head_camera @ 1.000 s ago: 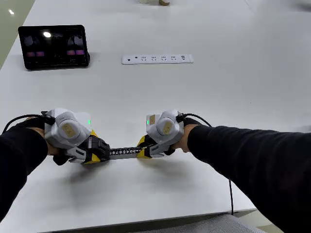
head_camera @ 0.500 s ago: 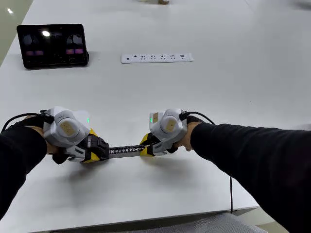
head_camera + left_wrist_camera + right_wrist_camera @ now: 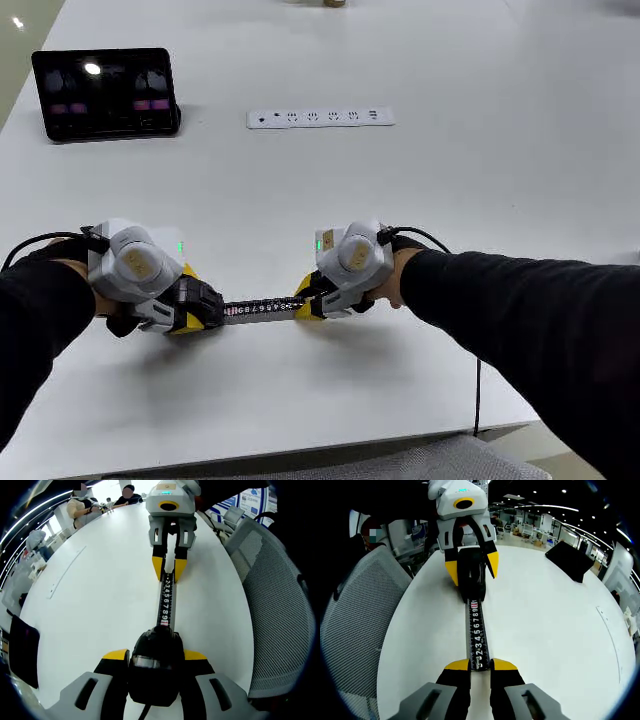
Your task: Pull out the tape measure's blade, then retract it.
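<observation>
1. The black tape measure case (image 3: 207, 300) sits low at the near edge of the white table (image 3: 400, 200), w/ its narrow numbered blade (image 3: 260, 309) drawn out flat toward my right.
2. The left gripper (image 3: 195, 303) has its yellow-tipped jaws spread to the case's width and clamped on both sides of it. The left gripper view puts the case (image 3: 155, 665) right between the tips (image 3: 155, 656).
3. The right gripper (image 3: 303, 303) is pinched nearly closed on the blade's free end. In the right gripper view the strip (image 3: 476, 635) runs straight from the tips (image 3: 480, 666) to the case (image 3: 471, 577).
4. The two grippers face each other along the blade, w/ bare tabletop between them.
5. Farther back in the head view are a white power strip (image 3: 320, 117) and a black tablet (image 3: 105, 92) w/ a lit screen, both well apart from the work.
6. A grey mesh chair (image 3: 280, 605) stands just past the table edge. It's big in both gripper views, and the head view has just a sliver along the bottom.
7. The digits 2–9 read clearly in the gripper views. In the head view they're too small to read.
8. The left gripper view also has the right gripper (image 3: 169, 570) head-on. The right gripper view has the left gripper (image 3: 471, 569) the same way, and the tablet (image 3: 572, 555) from behind.
9. The blade's end hook is hidden by the right jaws, so I can't see how it's caught. A black cable (image 3: 476, 400) drops off the table edge, cut off below.
</observation>
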Tool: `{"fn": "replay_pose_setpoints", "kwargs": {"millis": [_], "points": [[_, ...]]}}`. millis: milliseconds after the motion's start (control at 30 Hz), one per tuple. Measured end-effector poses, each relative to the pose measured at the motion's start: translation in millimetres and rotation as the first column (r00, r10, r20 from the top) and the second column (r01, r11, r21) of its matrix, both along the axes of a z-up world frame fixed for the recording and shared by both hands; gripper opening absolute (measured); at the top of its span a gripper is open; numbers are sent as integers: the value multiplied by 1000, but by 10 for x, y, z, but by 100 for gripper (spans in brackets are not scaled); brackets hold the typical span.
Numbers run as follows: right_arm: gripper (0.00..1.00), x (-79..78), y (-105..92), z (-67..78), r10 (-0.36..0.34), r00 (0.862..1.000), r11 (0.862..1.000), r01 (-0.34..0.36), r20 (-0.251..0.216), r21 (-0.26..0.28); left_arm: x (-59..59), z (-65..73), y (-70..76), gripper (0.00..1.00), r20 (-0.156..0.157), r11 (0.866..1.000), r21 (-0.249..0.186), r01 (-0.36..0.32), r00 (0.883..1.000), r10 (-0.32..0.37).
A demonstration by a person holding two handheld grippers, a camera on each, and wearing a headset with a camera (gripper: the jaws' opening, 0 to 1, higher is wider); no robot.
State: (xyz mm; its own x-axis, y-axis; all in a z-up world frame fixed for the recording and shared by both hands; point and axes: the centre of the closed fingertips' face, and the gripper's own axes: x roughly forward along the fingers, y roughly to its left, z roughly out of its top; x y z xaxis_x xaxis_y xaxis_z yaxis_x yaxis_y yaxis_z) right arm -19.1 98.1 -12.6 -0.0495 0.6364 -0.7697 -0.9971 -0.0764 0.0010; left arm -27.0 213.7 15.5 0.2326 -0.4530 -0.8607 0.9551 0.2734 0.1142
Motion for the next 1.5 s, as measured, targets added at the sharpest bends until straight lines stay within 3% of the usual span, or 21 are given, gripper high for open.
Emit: {"fn": "replay_pose_setpoints", "kwargs": {"millis": [1500], "points": [[11, 61, -208, -18, -38, 999, 999, 37, -11, -9, 8, -5, -4, 33, 5, 1000, -8, -1, 1000, 1]]}}
